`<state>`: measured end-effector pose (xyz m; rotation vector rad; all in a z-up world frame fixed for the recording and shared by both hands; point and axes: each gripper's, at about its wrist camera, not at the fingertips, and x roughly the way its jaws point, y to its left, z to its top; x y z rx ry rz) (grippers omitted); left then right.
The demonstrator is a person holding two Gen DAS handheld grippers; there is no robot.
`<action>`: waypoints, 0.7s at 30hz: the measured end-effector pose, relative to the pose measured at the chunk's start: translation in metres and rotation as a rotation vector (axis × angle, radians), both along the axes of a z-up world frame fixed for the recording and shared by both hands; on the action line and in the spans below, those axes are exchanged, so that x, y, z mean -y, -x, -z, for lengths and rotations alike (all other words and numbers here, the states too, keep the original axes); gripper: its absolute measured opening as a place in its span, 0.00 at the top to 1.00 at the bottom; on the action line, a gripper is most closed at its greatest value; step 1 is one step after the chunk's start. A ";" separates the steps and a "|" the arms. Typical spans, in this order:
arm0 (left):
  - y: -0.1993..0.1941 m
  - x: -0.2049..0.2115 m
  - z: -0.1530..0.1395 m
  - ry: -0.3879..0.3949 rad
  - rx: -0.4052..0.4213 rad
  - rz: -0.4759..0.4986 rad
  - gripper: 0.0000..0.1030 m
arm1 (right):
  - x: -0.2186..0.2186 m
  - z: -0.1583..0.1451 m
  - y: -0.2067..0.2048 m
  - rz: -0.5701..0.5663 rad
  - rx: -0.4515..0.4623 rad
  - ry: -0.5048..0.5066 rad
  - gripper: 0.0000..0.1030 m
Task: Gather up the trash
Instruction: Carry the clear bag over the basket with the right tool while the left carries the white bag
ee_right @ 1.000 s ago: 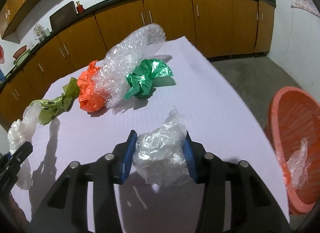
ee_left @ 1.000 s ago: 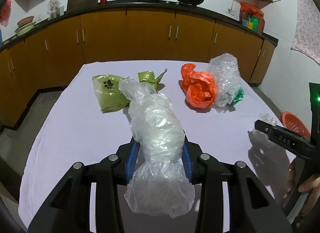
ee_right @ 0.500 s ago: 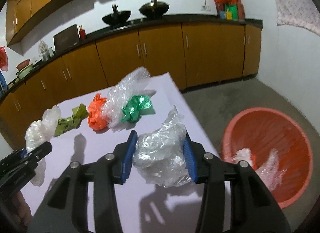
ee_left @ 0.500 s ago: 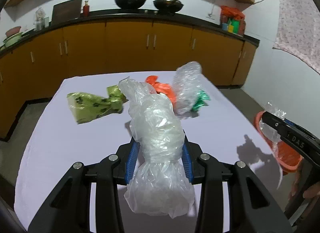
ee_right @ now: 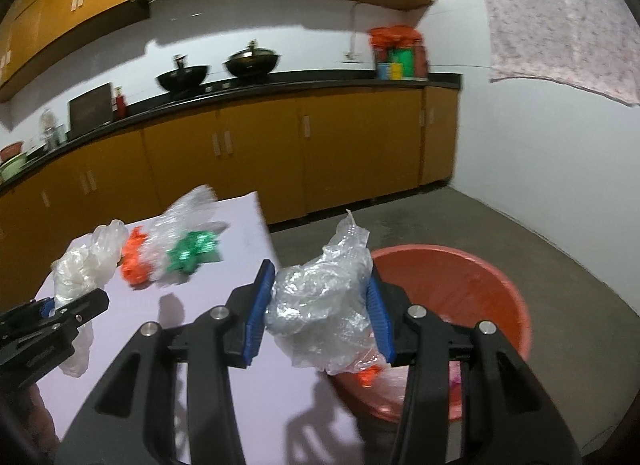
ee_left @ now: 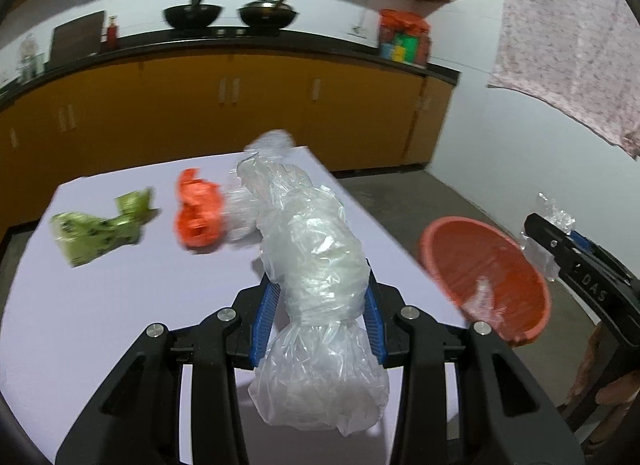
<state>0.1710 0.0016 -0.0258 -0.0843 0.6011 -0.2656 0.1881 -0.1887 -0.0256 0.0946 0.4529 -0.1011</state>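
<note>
We held the left gripper [ee_left: 318, 317] clamped on the clear bag [ee_left: 316, 265] above the table [ee_left: 100, 305]; the right gripper [ee_right: 320, 315] gripped crumpled plastic [ee_right: 324, 301] beyond the table's edge.

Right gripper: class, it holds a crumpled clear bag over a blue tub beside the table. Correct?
Not quite. The tub is orange-red, not blue, as the right wrist view shows. The right gripper does hold a crumpled clear bag over it, beside the table.
</note>
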 end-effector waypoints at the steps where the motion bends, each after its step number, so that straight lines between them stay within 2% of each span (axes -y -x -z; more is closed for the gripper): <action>1: -0.002 0.008 -0.001 0.003 0.001 0.018 0.61 | 0.010 -0.001 0.002 0.023 0.004 -0.002 0.57; 10: -0.015 0.065 -0.003 0.005 -0.001 0.138 0.61 | 0.065 0.000 0.004 0.134 0.012 -0.022 0.57; 21: -0.031 0.119 0.002 -0.034 -0.014 0.246 0.61 | 0.089 0.009 -0.004 0.169 0.002 -0.017 0.57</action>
